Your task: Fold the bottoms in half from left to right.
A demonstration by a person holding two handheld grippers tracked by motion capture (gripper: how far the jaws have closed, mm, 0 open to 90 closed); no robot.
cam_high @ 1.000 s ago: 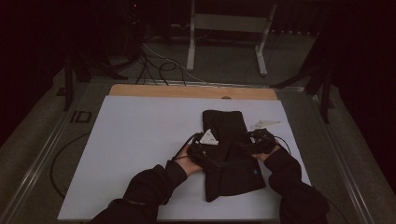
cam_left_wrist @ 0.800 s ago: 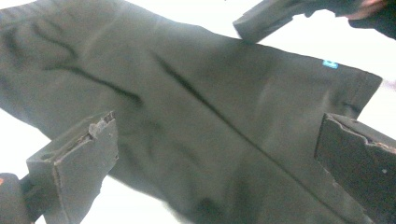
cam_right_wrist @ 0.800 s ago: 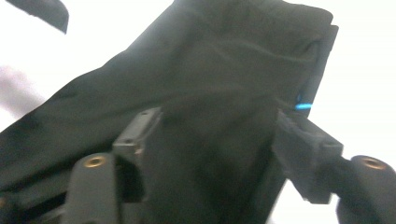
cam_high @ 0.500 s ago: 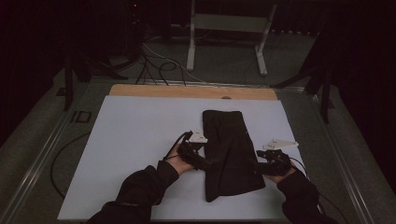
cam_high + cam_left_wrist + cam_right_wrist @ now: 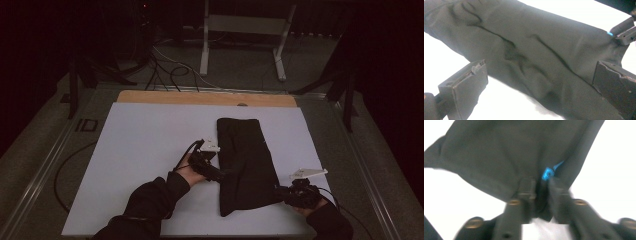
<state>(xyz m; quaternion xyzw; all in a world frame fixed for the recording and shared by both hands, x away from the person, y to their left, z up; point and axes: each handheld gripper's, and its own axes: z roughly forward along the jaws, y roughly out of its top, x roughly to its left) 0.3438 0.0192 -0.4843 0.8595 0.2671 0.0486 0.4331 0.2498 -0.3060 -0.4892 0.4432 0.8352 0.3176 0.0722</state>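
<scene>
My right hand-held gripper (image 5: 539,188), jaws just closing, pinches the near right corner of the black cloth (image 5: 247,165), lying lengthwise away across the white worktop (image 5: 145,145); my left hand-held gripper (image 5: 539,82) gapes at its left edge.

You have one black cloth (image 5: 246,162) lying flat on the white table surface (image 5: 140,150), folded into a long narrow strip that runs from the far middle toward your near right. Its surface shows shallow creases. A small blue tag (image 5: 547,173) sits at its near right edge. The near end is slightly wider and uneven.
</scene>
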